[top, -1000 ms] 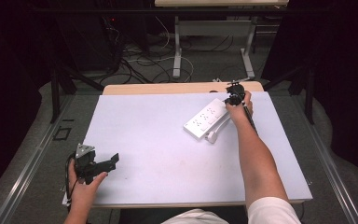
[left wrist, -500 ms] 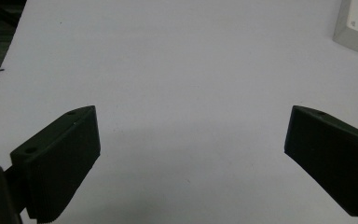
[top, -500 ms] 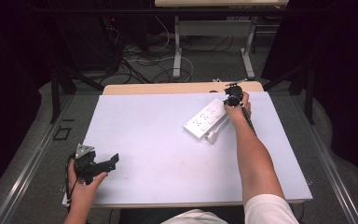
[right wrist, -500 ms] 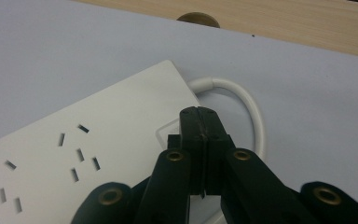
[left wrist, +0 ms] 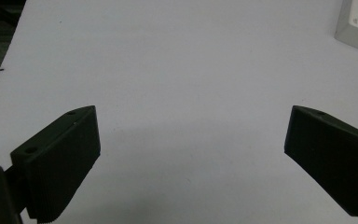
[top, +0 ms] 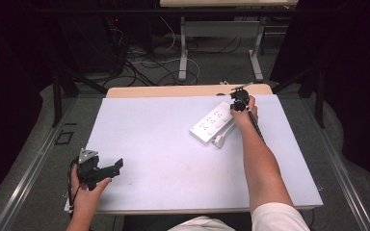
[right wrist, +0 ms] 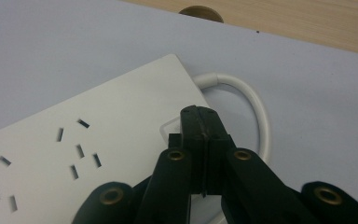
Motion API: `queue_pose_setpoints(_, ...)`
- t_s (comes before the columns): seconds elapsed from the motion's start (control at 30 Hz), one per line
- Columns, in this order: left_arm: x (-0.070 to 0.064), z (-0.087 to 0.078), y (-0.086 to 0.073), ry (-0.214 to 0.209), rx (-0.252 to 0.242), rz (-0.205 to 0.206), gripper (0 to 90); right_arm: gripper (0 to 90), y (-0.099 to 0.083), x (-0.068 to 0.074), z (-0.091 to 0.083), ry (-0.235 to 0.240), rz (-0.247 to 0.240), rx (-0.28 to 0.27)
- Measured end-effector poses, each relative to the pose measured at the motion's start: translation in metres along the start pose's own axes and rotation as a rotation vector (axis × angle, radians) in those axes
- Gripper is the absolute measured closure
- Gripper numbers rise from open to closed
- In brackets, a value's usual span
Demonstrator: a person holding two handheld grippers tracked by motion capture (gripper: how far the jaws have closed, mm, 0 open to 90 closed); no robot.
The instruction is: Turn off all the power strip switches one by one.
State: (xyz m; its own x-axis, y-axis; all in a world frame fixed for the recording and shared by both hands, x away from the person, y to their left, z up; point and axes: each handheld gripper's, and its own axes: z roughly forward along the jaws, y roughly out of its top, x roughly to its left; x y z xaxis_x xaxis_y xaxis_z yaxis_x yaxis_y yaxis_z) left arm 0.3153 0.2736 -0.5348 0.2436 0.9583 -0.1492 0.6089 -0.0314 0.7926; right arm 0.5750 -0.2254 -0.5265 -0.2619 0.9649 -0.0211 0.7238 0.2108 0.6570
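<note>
- High view showed our left hand (top: 84,192) nearest us at the table's near left corner, holding the left gripper (top: 117,167) low over the white table top (top: 164,159), with the grey three-cornered plate (top: 87,156) on top of it.
- From the left gripper view we saw its two black jaws spread wide apart with nothing between them, only bare white surface, and a corner of the white power strip (left wrist: 356,23) far off at the upper right.
- Farther out, our right forearm (top: 262,168) reached across the right side of the table toward its far edge.
- At the end of that reach, our right hand (top: 243,113) held the right gripper (top: 239,102) at the far end of the power strip (top: 212,123), which lay slantwise on the far right part of the table.
- In the right gripper view the right gripper (right wrist: 199,116) had its jaws pressed together with no gap, and their tip sat over a raised square outline at the strip's end; we could not tell whether it touched.
- Just beyond that end, the strip's white cable (right wrist: 256,107) came out and curved back in a loop on the table.
- Beyond the white surface we saw a strip of wooden table edge (right wrist: 307,21) with a round hole (right wrist: 200,13) in it.
</note>
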Motion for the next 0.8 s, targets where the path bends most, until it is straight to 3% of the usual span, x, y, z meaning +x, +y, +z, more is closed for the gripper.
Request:
queue_pose_setpoints(0.17, 0.000, 0.000, 0.000, 0.000, -0.011, -0.004, 3.3, 90.0, 0.000, -0.001, 0.000, 0.007, 0.011, 0.002)
queue_pose_setpoints(0.3, 0.000, 0.000, 0.000, 0.002, -0.007, 0.002, 3.3, 90.0, 0.000, 0.001, 0.000, 0.000, -0.006, -0.002)
queue_pose_setpoints(0.43, 0.000, 0.000, 0.001, 0.001, -0.008, 0.000, 3.3, 90.0, 0.000, 0.000, -0.005, 0.022, 0.028, -0.002)
queue_pose_setpoints(0.8, -0.003, 0.001, 0.002, 0.003, -0.007, 0.006, 3.3, 90.0, 0.003, 0.016, -0.020, 0.050, -0.035, -0.006)
